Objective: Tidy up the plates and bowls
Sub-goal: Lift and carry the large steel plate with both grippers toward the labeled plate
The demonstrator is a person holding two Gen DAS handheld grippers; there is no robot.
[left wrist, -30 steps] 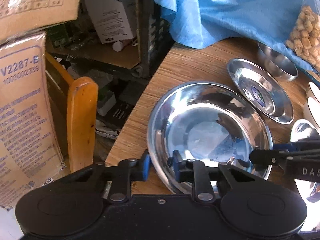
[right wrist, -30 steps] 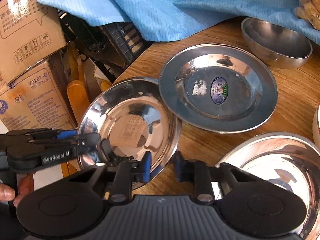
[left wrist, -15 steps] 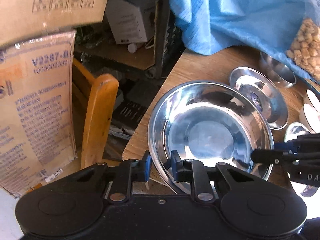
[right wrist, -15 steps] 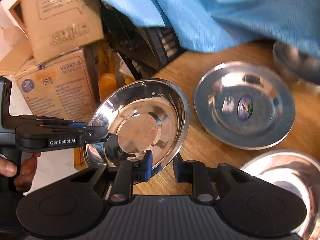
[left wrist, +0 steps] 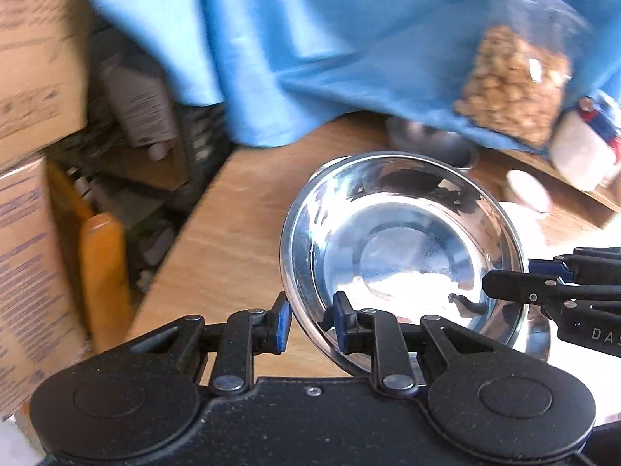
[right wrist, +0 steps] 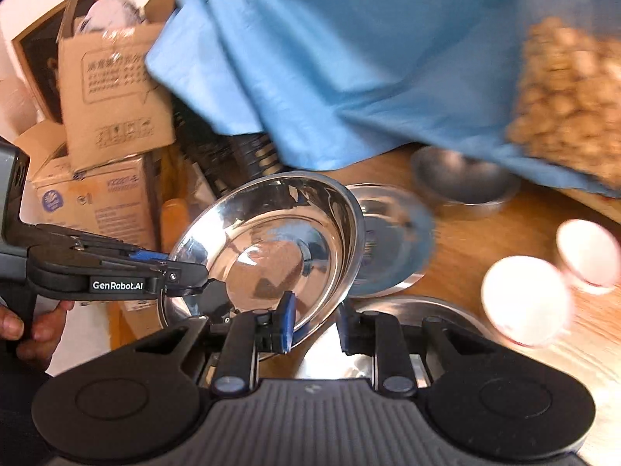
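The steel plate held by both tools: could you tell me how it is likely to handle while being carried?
The steel plate looks rigid, so it should hold its shape. Its polished rim seems slippery, and the left tool and right tool each pinch only that thin edge, so it could slide or tilt. It probably weighs little.

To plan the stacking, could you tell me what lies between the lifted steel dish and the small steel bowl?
A second steel plate lies flat on the table between the lifted dish and the small bowl, shown in the right wrist view.
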